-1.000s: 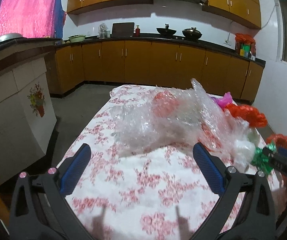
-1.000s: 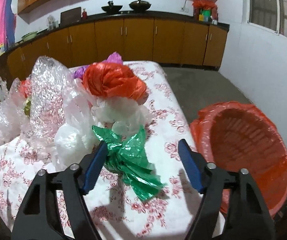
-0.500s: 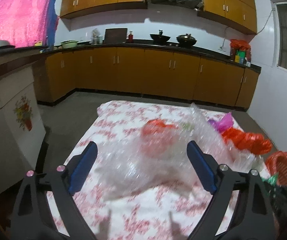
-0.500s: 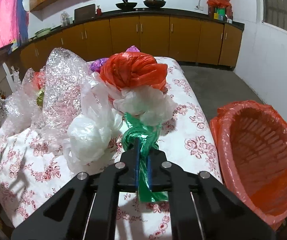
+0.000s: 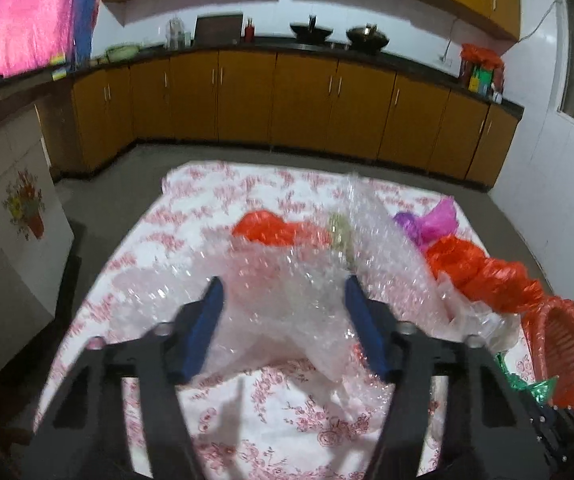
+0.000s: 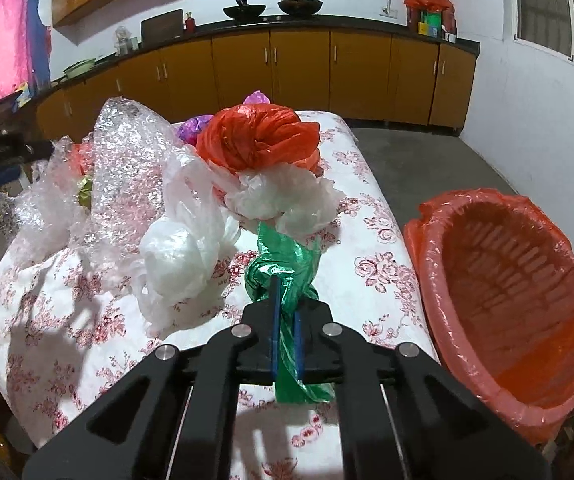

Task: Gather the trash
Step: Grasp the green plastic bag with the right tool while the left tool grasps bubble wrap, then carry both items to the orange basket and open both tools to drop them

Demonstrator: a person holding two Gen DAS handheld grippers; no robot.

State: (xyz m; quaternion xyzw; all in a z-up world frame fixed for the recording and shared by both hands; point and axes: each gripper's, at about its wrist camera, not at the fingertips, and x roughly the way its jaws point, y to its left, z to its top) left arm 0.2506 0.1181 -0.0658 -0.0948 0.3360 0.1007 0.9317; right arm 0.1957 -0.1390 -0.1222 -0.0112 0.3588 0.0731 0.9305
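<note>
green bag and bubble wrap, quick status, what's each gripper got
Right gripper shut on green bag. Left gripper closing around bubble wrap, pads not pressing yet. Lined basket beside table, path looks open.

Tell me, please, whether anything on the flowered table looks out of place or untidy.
Yes. Loose plastic litters the table: crumpled bubble wrap, an orange bag on white bags, and a purple one. The lined basket beside it looks empty. The right gripper pinches the green bag; the left gripper's jaws are closing around bubble wrap.
</note>
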